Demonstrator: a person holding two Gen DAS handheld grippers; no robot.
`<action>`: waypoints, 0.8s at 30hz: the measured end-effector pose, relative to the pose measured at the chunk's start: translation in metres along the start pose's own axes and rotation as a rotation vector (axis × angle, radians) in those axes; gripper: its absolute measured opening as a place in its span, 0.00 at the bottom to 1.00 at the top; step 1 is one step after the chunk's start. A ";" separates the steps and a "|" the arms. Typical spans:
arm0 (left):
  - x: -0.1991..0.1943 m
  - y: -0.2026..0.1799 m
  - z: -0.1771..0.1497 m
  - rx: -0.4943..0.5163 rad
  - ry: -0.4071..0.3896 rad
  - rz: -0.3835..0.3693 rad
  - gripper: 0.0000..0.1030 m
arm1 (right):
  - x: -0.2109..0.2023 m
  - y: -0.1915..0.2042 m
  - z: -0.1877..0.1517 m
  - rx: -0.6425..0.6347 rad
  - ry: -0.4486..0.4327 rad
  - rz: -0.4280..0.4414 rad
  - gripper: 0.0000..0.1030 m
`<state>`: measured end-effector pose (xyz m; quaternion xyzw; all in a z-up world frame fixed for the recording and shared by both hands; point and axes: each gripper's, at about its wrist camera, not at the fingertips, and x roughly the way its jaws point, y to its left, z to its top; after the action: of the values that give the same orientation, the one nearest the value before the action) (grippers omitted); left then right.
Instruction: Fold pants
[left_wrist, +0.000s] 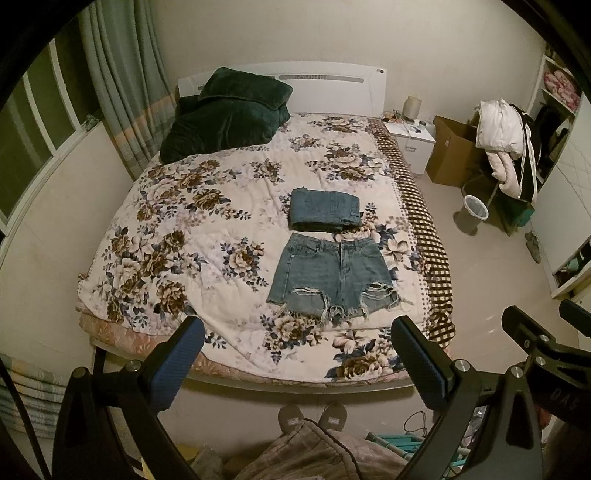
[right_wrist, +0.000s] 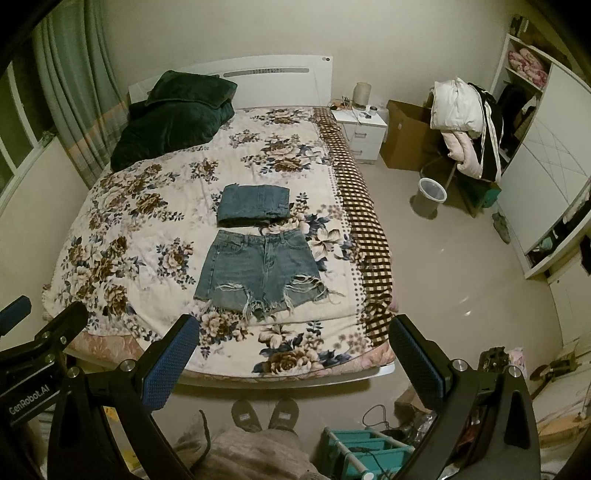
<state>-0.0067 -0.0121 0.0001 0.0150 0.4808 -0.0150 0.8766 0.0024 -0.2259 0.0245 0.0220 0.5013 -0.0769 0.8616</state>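
A pair of ripped blue denim shorts (left_wrist: 330, 275) lies flat on the floral bedspread (left_wrist: 207, 236), waistband away from me, frayed hems toward the foot of the bed. It also shows in the right wrist view (right_wrist: 258, 269). Just beyond it lies a folded pair of blue jeans (left_wrist: 325, 208), also in the right wrist view (right_wrist: 253, 205). My left gripper (left_wrist: 297, 332) is open and empty, held high above the foot of the bed. My right gripper (right_wrist: 295, 330) is open and empty at about the same height, to the right of the left one.
A dark green blanket (left_wrist: 229, 114) is heaped at the head of the bed. A white nightstand (right_wrist: 364, 129), a cardboard box (right_wrist: 404, 136), a wastebasket (right_wrist: 428, 195) and a chair piled with clothes (right_wrist: 469, 125) stand to the right. A teal rack (right_wrist: 364, 450) stands on the floor near my feet.
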 end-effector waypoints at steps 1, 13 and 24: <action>0.000 0.000 0.000 0.001 0.002 -0.002 0.99 | 0.000 0.001 0.000 -0.001 -0.001 -0.003 1.00; -0.004 -0.002 0.018 0.004 -0.002 -0.007 0.99 | -0.004 0.002 0.005 -0.001 -0.004 -0.006 1.00; -0.006 -0.001 0.019 0.004 -0.005 -0.009 0.99 | -0.005 0.002 0.006 0.000 -0.006 -0.005 1.00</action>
<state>0.0062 -0.0140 0.0149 0.0147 0.4786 -0.0199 0.8777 0.0055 -0.2241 0.0318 0.0206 0.4987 -0.0792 0.8629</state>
